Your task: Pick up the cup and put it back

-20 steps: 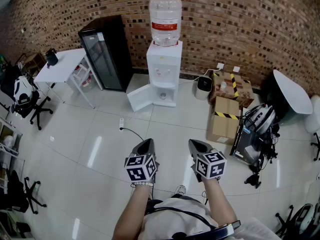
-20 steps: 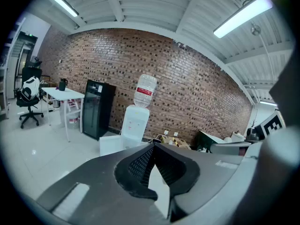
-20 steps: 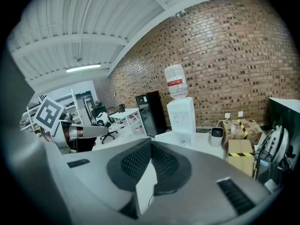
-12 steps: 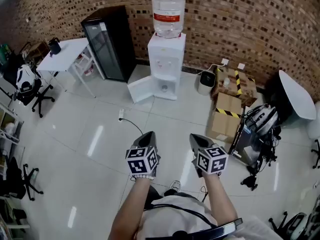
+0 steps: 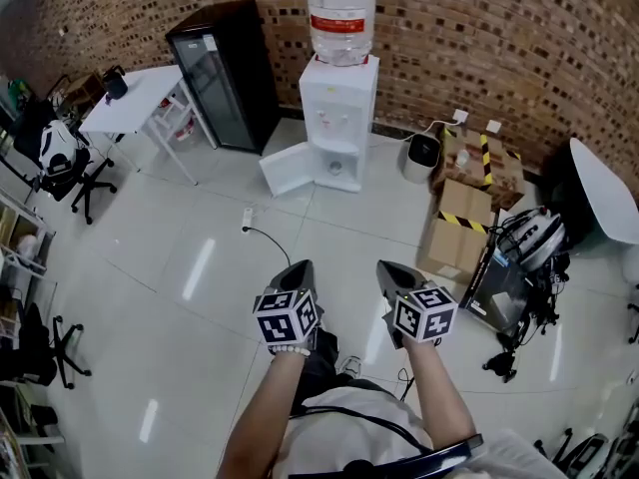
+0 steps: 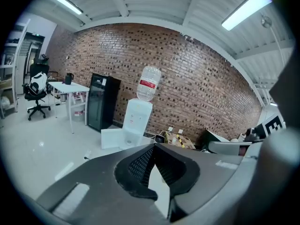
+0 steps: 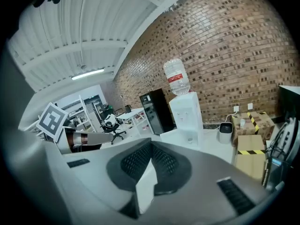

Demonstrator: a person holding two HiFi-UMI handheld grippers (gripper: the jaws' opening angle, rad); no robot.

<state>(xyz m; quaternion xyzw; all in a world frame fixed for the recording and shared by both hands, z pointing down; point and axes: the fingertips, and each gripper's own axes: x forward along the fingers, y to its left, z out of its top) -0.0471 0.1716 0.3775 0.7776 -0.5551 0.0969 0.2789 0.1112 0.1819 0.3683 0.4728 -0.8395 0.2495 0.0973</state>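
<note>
rough red-brown brick wall (image 5: 519, 38); glossy white tiled floor (image 5: 150, 297). boxy black glass-door fridge (image 5: 225, 78) stands beside a white dispenser (image 5: 339, 108) with its lower door swung open and a clear round bottle (image 5: 341, 13) on top. left gripper (image 5: 298, 270) and right gripper (image 5: 386, 269): grey wedge jaws, black meshed pads, pressed together, empty. cup: too small to make out.

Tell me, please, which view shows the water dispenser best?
The head view: the water dispenser is largest, its lower door open, though the bottle top is cropped. The left and right gripper views show the whole bottle, but the dispenser smaller and tilted.
</note>
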